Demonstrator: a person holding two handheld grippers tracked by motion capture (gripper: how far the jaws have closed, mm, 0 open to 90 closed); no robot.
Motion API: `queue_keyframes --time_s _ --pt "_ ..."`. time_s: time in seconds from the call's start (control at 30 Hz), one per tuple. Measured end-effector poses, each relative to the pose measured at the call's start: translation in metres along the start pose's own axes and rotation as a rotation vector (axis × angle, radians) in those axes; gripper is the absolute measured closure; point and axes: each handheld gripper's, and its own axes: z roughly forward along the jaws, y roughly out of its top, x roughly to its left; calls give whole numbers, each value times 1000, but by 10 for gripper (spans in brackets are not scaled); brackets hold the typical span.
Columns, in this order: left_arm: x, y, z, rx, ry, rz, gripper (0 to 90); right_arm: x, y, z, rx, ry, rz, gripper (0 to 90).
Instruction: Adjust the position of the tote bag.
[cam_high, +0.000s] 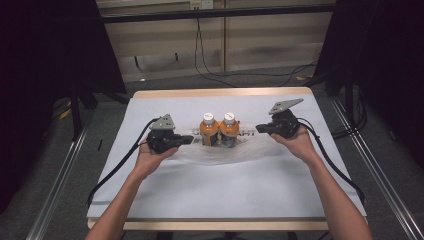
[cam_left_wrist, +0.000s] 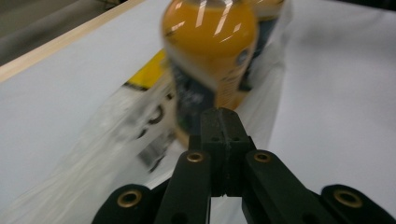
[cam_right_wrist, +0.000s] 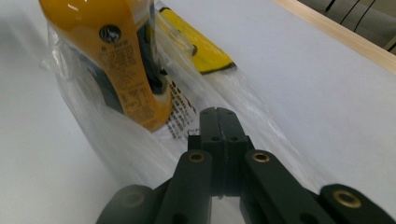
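Clearly the clear plastic bag (cam_high: 220, 152) is the tricky part: thin, limp and slippery film that stretches and may tear if pulled sharply. It lies mid-table (cam_high: 225, 195) on the white cover with two juice bottles (cam_high: 219, 129) standing upright inside it, side by side and touching. Full bottles look heavy for such film and top-heavy, likely to topple if either side lifts unevenly. The left gripper (cam_high: 189, 139) and right gripper (cam_high: 260, 128) flank the bag, each with jaws closed flat together; whether film is pinched between them I cannot tell. Best hold: the bag's opposite rim edges, bunched for strength.
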Motion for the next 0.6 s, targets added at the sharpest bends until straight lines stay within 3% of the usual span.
queue_keyframes --time_s 0.27,0.4,0.47,0.6 --pt "-21 12 30 1 -58 30 900 10 21 27 20 36 -23 900" --pt "-25 16 40 -5 -77 27 900 7 20 36 26 45 -2 900" --pt "-28 19 47 -27 -107 16 900 7 19 44 29 48 12 900" --pt "-29 25 55 -4 -67 36 900 9 22 50 34 58 6 900"
